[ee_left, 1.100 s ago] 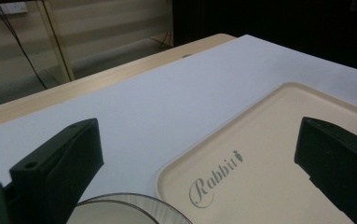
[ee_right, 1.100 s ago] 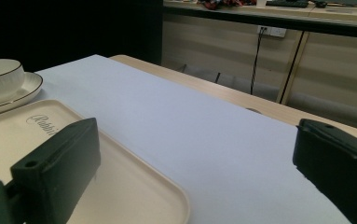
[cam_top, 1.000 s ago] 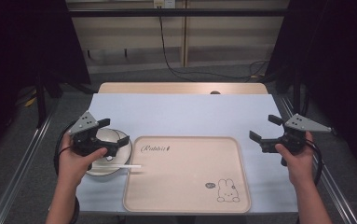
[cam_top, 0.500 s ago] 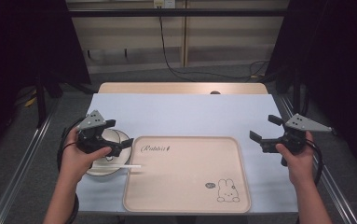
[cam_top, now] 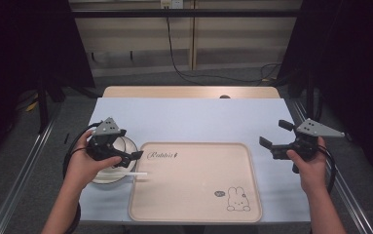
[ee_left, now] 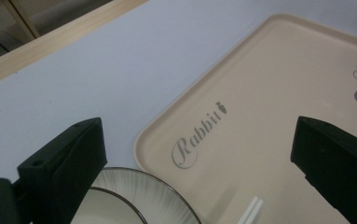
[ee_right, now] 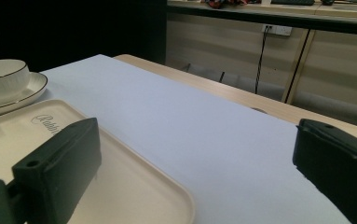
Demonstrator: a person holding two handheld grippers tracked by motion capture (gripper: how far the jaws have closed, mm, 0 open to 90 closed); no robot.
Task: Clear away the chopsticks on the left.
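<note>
A white bowl [ee_right: 1,78] with a thin dark rim sits on a matching saucer [cam_top: 101,176] at the table's left. A beige tray [cam_top: 194,185] printed "Rabbit" with a bunny drawing lies at the middle front. A thin white stick [cam_top: 134,174] reaches from the saucer onto the tray's left edge. My left gripper [cam_top: 128,145] hovers open over the bowl, jaws wide, pointing toward the tray [ee_left: 269,93], with the saucer [ee_left: 157,196] below it. My right gripper [cam_top: 274,134] is held open just off the tray's right edge, holding nothing.
A pale blue mat [cam_top: 194,119] covers the table, with a wooden strip [cam_top: 189,91] along the far edge. Metal rails run down both sides. A cable [cam_top: 174,44] hangs at the back wall. Bare mat lies behind the tray.
My left gripper has shifted a little to the right over the bowl, toward the tray. The right gripper has stayed where it was.
</note>
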